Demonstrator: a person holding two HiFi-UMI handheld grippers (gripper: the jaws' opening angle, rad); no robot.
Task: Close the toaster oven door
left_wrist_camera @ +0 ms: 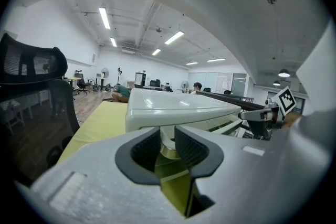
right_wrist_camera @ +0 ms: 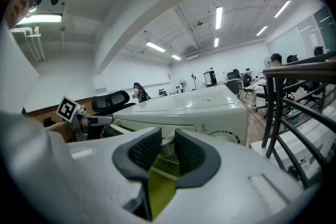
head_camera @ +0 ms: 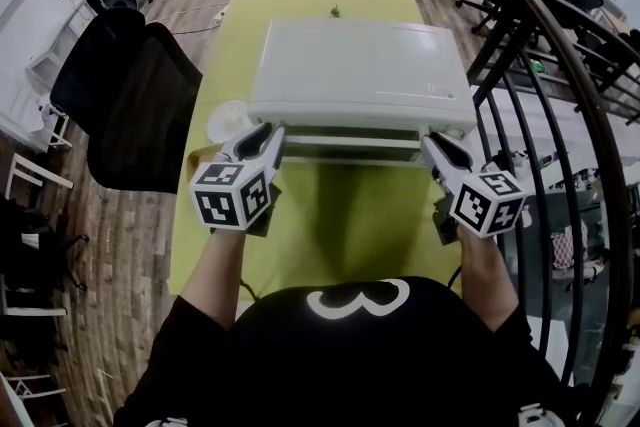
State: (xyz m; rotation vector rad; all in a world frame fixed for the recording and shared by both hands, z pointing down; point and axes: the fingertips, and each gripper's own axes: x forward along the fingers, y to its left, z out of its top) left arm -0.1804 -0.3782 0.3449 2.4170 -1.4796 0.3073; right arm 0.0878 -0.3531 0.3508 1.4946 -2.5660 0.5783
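Toaster oven: we see the white toaster oven (head_camera: 360, 70) standing in the middle of the yellow-green counter (head_camera: 330, 225), its front facing the person.
Door: the door (head_camera: 350, 159) looks slightly ajar; a dark gap shows between its top edge and the oven body, and we cannot tell how far it leans out.
Handle: the pale door handle (head_camera: 350, 144) runs across the front, between the two grippers.
Left gripper: the left gripper (head_camera: 268, 133) is at the handle's left end. In its own view the jaws have closed in to a narrow slot, with the handle's end piece (left_wrist_camera: 167, 138) pinched between the ribbed pads.
Right gripper: the right gripper (head_camera: 440, 143) is at the handle's right end. Its jaws are likewise drawn in on the handle's end piece (right_wrist_camera: 167, 145).
Beside the oven: a small white round dish (head_camera: 228, 120) lies on the counter just beside the oven's left front corner.
Surroundings: we see a black office chair (head_camera: 140, 95) to the left of the counter and a black railing (head_camera: 560, 115) to the right.
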